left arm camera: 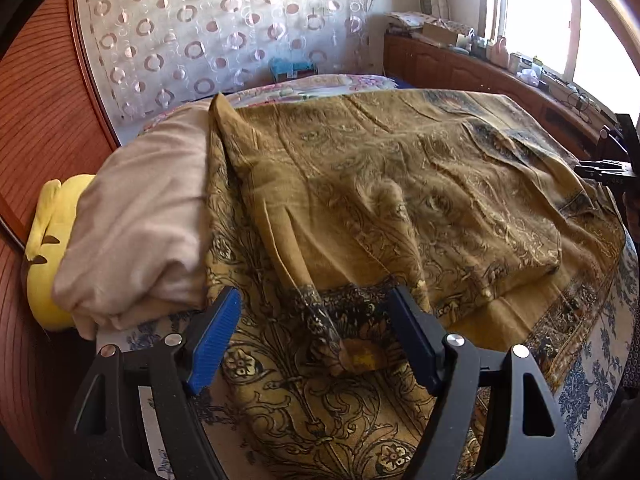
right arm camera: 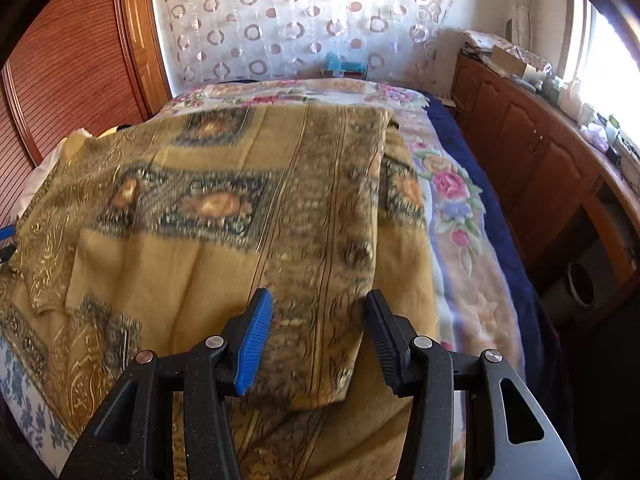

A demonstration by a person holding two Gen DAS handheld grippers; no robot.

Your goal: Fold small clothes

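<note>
Left wrist view shows the yellow patterned cloth [left arm camera: 360, 200] folded over on the bed [left arm camera: 600, 360]. Both the left gripper [left arm camera: 316, 336] and right gripper [right arm camera: 318, 340] have jaws wide apart, holding nothing. Next, smooth the fold flat and line up the edges.

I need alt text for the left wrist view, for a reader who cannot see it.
The open left gripper hovers over a mustard patterned cloth, partly folded on a bed, with nothing between its blue pads. A beige garment and something yellow lie at the left; the right gripper shows at the far right edge.
</note>
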